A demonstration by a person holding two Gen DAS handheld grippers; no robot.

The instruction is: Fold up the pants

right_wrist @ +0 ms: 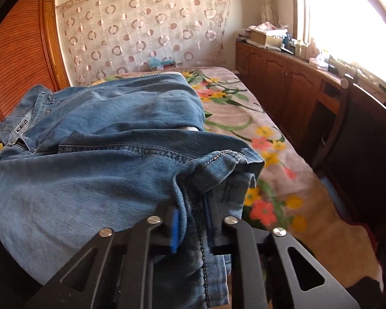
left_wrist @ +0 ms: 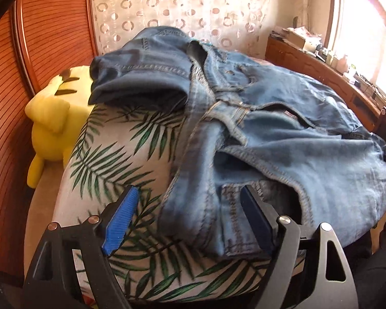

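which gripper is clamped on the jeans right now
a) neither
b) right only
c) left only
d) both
b: the right gripper has its jaws pinched shut on a fold of the jeans with denim running between the pads, while the left gripper stands wide open with the cloth lying between its fingers but not pressed by them.
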